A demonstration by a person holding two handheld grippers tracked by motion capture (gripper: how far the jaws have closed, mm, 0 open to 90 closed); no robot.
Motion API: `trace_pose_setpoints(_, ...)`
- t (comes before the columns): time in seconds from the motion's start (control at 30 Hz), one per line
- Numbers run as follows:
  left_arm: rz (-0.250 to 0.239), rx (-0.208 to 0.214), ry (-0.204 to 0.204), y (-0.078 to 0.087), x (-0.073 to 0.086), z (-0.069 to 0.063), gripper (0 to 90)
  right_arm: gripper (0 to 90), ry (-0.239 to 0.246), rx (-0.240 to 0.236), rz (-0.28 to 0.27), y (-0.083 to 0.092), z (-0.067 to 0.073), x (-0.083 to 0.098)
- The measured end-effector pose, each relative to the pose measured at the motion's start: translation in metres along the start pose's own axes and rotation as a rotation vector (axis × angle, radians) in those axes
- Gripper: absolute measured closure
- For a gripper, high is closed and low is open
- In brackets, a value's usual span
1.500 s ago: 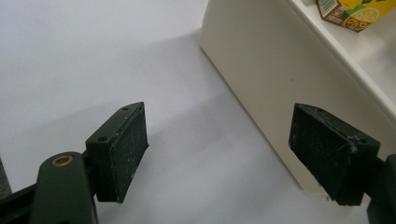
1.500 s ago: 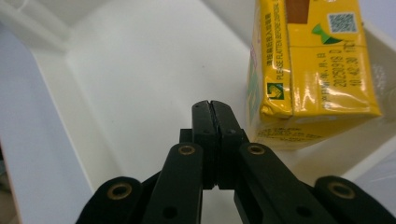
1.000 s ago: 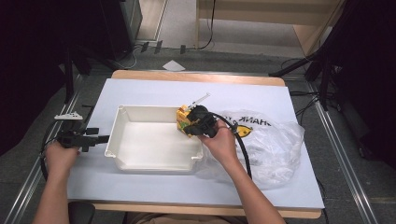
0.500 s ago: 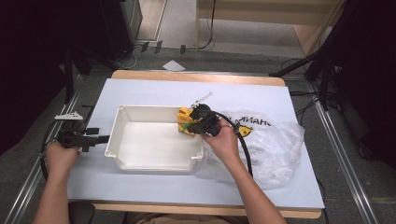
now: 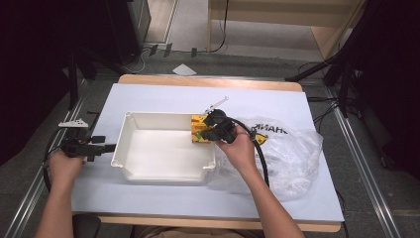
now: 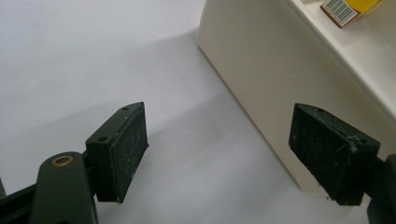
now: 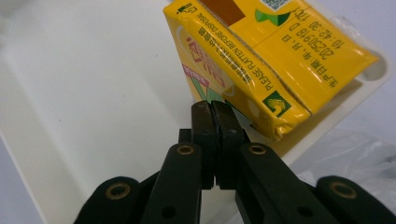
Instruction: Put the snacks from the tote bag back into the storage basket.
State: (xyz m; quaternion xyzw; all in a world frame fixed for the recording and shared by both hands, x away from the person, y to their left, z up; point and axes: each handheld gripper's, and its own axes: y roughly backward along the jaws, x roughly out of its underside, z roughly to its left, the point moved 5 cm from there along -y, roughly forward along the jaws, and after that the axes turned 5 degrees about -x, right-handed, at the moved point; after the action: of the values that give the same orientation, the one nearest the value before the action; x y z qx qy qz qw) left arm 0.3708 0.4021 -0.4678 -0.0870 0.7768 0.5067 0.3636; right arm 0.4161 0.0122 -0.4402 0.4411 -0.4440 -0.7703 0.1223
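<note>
The right gripper (image 7: pixel 215 112), fingers pressed together, touches a yellow drink carton (image 7: pixel 261 60) at the white bin's (image 5: pixel 163 148) right wall; the left gripper's (image 6: pixel 233 154) fingers are spread beside its left wall.

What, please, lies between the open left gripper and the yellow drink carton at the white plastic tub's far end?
In the high view, between the left gripper and the yellow drink carton lie the white plastic tub's near wall and bare floor.

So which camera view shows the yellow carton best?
The right gripper view: the yellow carton is close, its print readable. The high view shows it small at the white bin; the left gripper view catches just a corner.
</note>
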Motion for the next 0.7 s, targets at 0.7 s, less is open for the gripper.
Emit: trace_pose_setpoints(0.7, -0.001, 0.0, 0.003, 0.0002, 0.0, 0.0003, 20.7, 64.7, 0.025, -0.054, 0.016, 0.0052, 0.0078, -0.0029)
